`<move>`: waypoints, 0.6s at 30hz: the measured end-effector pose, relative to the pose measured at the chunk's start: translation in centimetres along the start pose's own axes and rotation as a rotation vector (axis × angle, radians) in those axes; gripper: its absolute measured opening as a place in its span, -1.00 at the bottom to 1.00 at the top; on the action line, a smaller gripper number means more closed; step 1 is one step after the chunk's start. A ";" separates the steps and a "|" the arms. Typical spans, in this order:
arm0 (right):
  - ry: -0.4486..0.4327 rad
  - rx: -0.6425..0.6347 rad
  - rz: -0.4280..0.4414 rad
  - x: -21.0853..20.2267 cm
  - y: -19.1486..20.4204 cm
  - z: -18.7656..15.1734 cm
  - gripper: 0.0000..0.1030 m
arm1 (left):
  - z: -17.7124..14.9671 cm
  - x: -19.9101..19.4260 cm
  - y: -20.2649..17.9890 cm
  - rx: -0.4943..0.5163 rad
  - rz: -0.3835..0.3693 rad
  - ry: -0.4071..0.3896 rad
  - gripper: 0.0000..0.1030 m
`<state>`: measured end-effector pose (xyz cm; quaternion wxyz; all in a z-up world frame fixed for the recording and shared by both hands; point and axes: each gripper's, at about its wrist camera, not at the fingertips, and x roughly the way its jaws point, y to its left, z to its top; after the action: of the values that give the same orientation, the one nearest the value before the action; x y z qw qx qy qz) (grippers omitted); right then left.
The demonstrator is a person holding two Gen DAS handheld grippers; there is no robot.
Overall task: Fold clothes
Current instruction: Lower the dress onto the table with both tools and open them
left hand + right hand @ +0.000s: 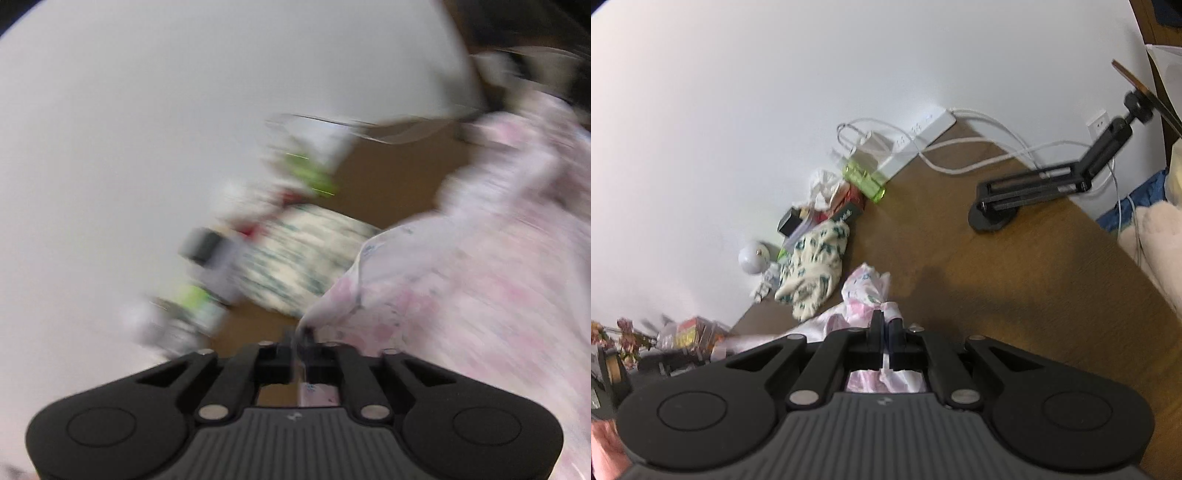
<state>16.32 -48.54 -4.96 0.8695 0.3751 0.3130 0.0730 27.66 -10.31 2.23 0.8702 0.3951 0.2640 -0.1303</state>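
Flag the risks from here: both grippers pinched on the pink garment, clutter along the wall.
1. The left gripper grips only a thin corner of the pink garment; it may slip out.
2. The right gripper pinches a bunched wad, so the fold may trap creases.
3. Swinging fabric could snag the patterned cloth or the phone stand.
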 end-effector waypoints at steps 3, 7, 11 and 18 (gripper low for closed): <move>0.008 0.008 -0.040 1.5 -0.4 0.3 -0.96 | 0.9 2.5 1.2 -0.122 0.018 0.056 0.24; 0.031 0.010 -0.053 2.6 -1.2 0.3 -0.89 | -0.8 2.7 2.5 -0.232 0.012 0.087 0.41; 0.030 0.032 -0.054 2.7 -2.3 0.6 -0.87 | -4.6 0.6 3.3 -0.198 0.174 0.126 0.47; -0.020 -0.006 -0.044 -0.1 -2.1 0.5 0.18 | -12.5 -6.0 4.7 -0.395 -0.067 0.154 0.49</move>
<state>16.28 -50.35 -6.13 0.8750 0.3664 0.3122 0.0512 20.32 2.31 1.65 0.9032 0.2168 0.3630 -0.0746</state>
